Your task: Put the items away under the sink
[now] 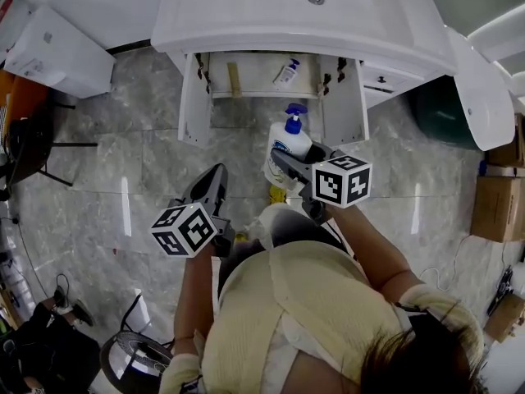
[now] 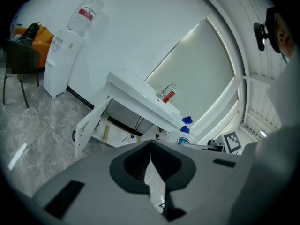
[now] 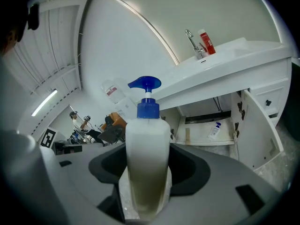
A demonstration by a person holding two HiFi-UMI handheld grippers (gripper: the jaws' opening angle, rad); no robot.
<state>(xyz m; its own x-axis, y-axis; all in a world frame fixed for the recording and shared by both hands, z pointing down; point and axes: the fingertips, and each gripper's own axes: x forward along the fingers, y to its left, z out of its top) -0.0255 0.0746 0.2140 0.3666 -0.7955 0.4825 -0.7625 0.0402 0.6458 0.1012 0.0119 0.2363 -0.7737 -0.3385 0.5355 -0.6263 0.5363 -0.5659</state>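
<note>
A white pump bottle (image 1: pixel 288 141) with a blue pump head stands upright between the jaws of my right gripper (image 1: pixel 289 161), which is shut on it just in front of the sink cabinet (image 1: pixel 246 76). Both cabinet doors hang open. A small white bottle (image 1: pixel 287 72) with a blue cap lies on the shelf inside. In the right gripper view the pump bottle (image 3: pixel 147 153) fills the centre. My left gripper (image 1: pixel 215 177) is lower left, over the floor, its jaw tips touching. In the left gripper view, the left gripper (image 2: pixel 150 146) shows only a pale crinkled patch behind its tips.
The open left door (image 1: pixel 194 97) and right door (image 1: pixel 344 101) flank the shelf. A white water dispenser (image 1: pixel 57 52) and a dark chair (image 1: pixel 29 146) stand at left. Cardboard boxes (image 1: pixel 496 208) sit at right. A faucet and a red tube (image 3: pixel 207 42) sit on the sink top.
</note>
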